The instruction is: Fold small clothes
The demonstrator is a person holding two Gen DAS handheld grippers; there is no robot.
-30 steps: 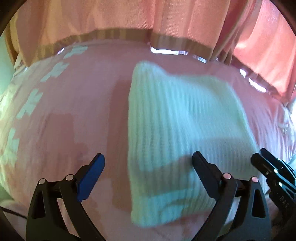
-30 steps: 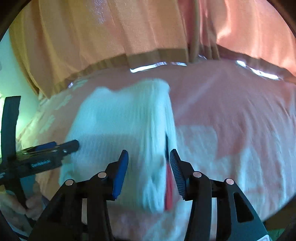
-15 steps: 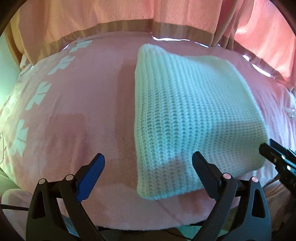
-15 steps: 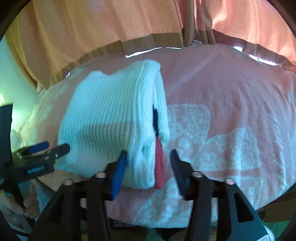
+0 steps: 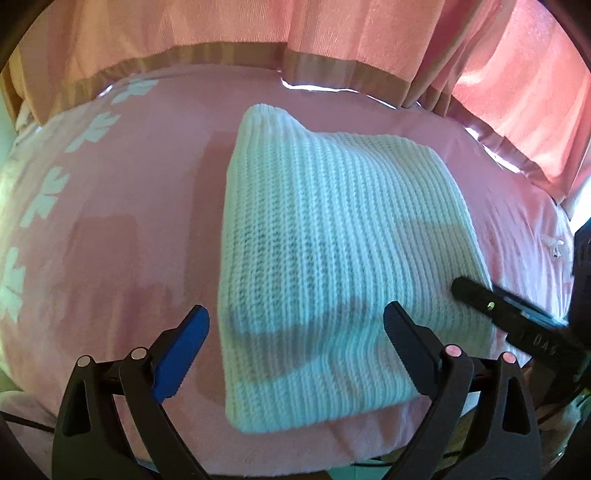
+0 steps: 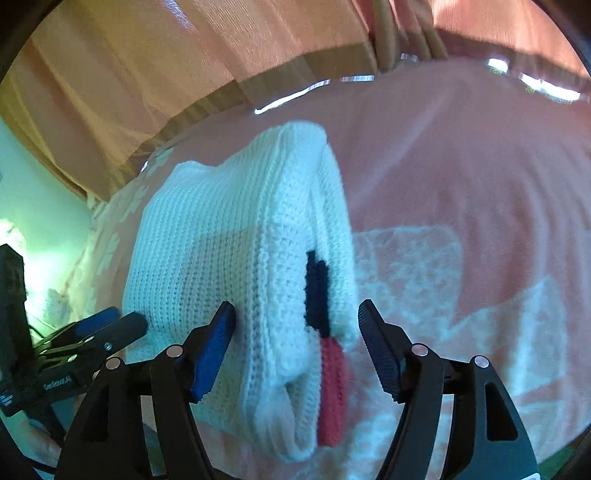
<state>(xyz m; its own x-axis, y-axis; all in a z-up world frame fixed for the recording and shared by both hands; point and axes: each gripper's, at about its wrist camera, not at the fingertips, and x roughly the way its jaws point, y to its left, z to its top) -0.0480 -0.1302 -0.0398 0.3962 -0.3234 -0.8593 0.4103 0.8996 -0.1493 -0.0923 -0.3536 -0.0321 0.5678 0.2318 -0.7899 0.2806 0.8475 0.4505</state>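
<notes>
A folded white knit garment lies on the pink bedspread. In the right wrist view the garment shows its stacked folded edge, with a navy and red patch between layers. My left gripper is open, its jaws straddling the garment's near left corner without gripping it. My right gripper is open around the garment's near right edge, not closed on it. It also shows in the left wrist view, and the left gripper shows in the right wrist view.
Pink curtains with a tan band hang behind the bed's far edge. The bedspread has white flower prints on the left and a large white pattern on the right. The near bed edge is just below the grippers.
Both grippers have backed off and steadied. The right gripper's jaws have opened wider around the folded edge. The garment lies still in its folded shape.
</notes>
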